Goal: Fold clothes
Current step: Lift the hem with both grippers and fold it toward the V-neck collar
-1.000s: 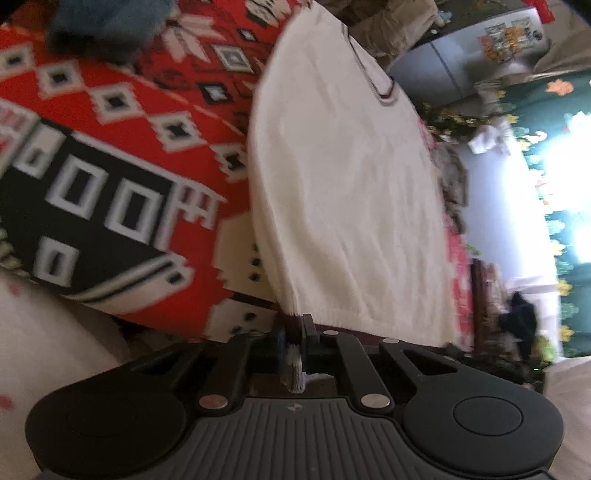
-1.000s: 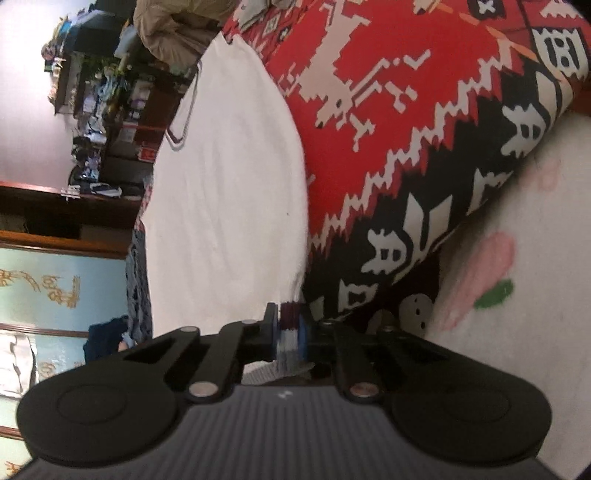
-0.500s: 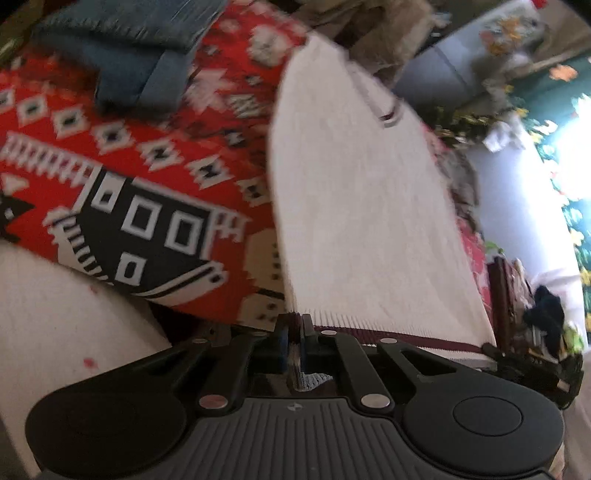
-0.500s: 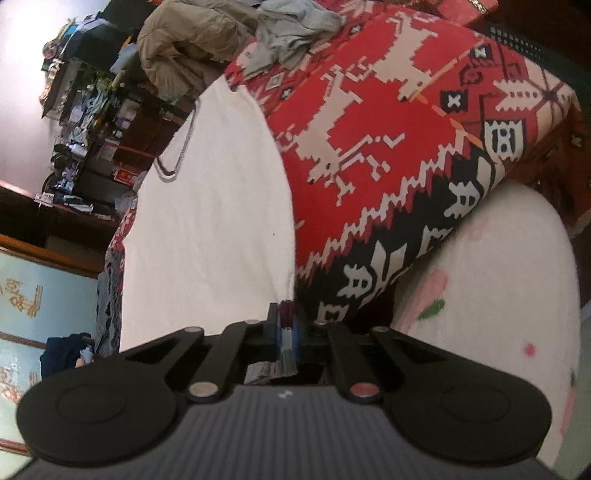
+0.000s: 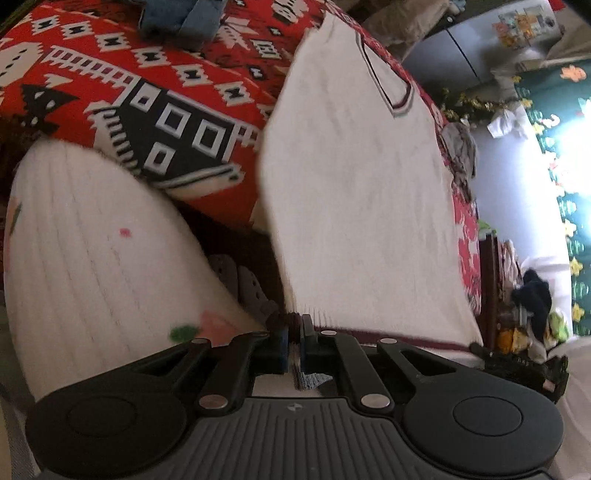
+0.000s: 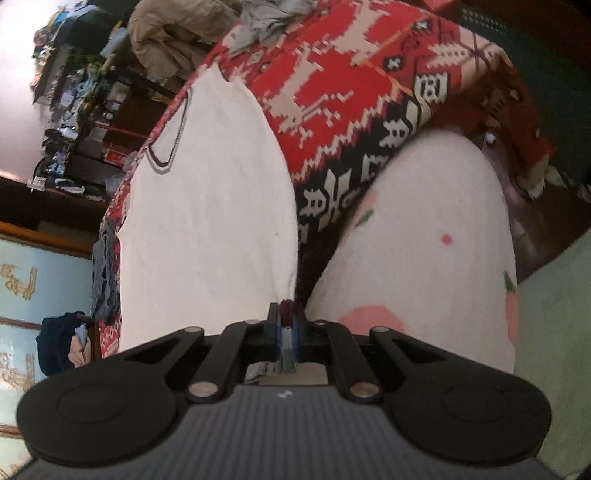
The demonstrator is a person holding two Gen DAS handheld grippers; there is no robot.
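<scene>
Left tongs [image 5: 293, 334] clenched on sweater [image 5: 354, 192] hem corner, maroon-striped edge pinched between pads. Right tongs [image 6: 287, 325] clenched on other hem corner, striped fabric bunched in the narrow gap. Sweater cream-white, spread flat on red patterned blanket [image 5: 155, 92], collar with dark trim at far end from both tongs, hem end lifted off blanket edge toward cameras. Hem stretched taut between the two tongs; right tongs' tip visible at the hem's far end in left view. Folded denim [image 5: 181, 18] on blanket beyond sweater, off to its side, apart from it. Heap of beige and grey clothes [image 6: 177, 33] past sweater collar, at blanket's far end. Person's legs in white fleece trousers [image 6: 424, 236] with pink and green spots, just beside sweater hem, against blanket's near edge; one leg in each view. Grey slipper [image 5: 240, 284] on floor below hem, between leg and sweater. Cluttered room beyond blanket, blurred.
</scene>
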